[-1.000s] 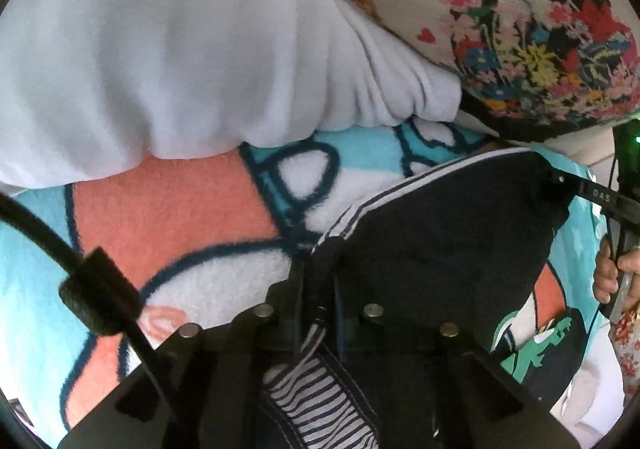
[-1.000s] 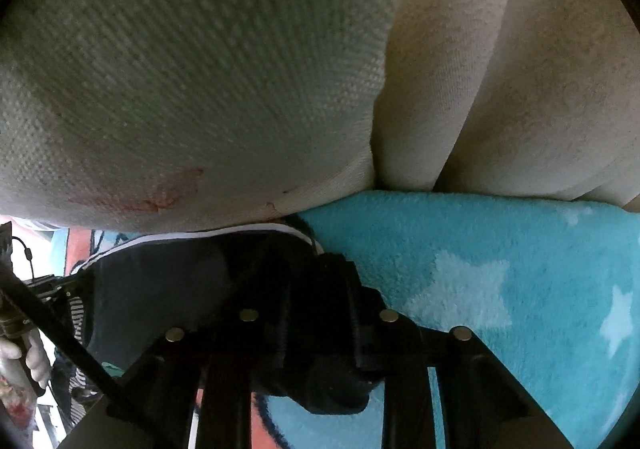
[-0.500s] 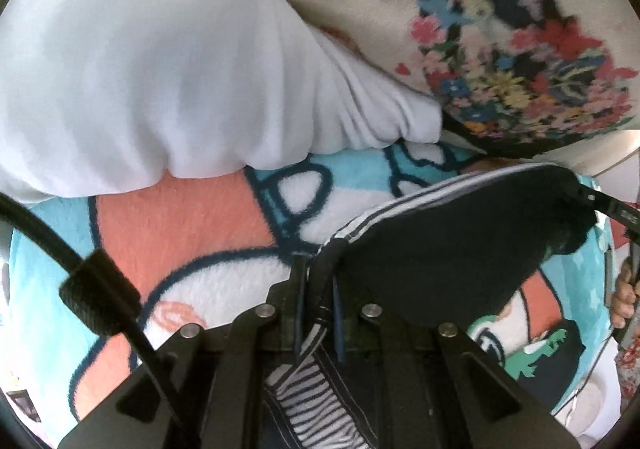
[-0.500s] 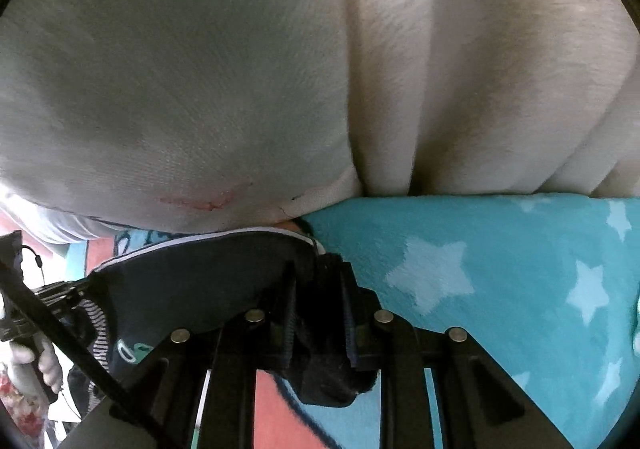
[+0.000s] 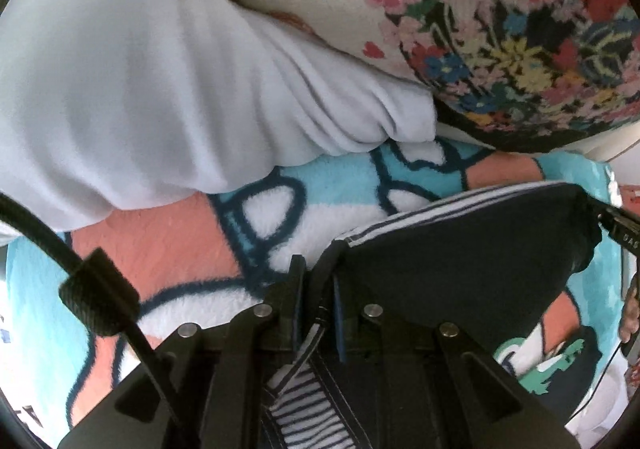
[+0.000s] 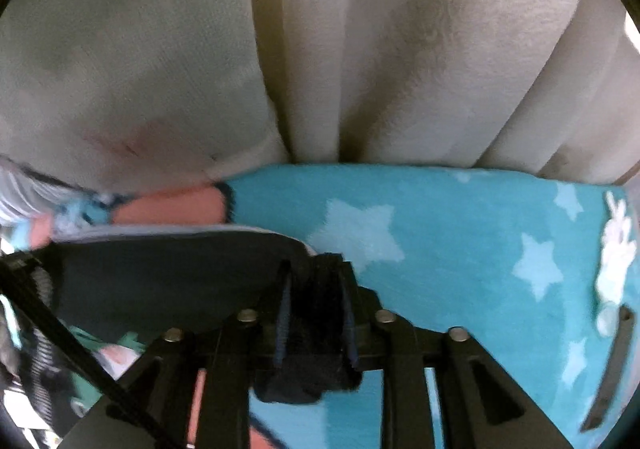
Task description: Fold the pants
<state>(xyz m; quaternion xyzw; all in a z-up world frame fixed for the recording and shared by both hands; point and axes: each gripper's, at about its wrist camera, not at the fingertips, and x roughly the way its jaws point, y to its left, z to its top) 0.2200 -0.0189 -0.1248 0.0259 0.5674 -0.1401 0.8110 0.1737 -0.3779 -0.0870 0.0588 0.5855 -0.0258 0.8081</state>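
Note:
The dark pants [image 5: 460, 269] with a white striped edge hang stretched between my two grippers above a cartoon blanket [image 5: 168, 249]. My left gripper [image 5: 318, 281] is shut on one corner of the pants; striped lining hangs below its fingers. My right gripper [image 6: 316, 281] is shut on the other corner, and the dark cloth [image 6: 160, 281] spreads to its left. The right gripper's tip also shows at the right edge of the left wrist view [image 5: 616, 229].
A white pillow [image 5: 140, 69] and a floral cushion [image 5: 500, 29] lie beyond the pants. A cream blanket or cushion [image 6: 360, 49] fills the top of the right wrist view. The blanket there is teal with stars [image 6: 480, 249].
Both grippers have pulled back with the pants held taut. More of the starred blanket shows in the right view, and the pillows have drawn back a little.

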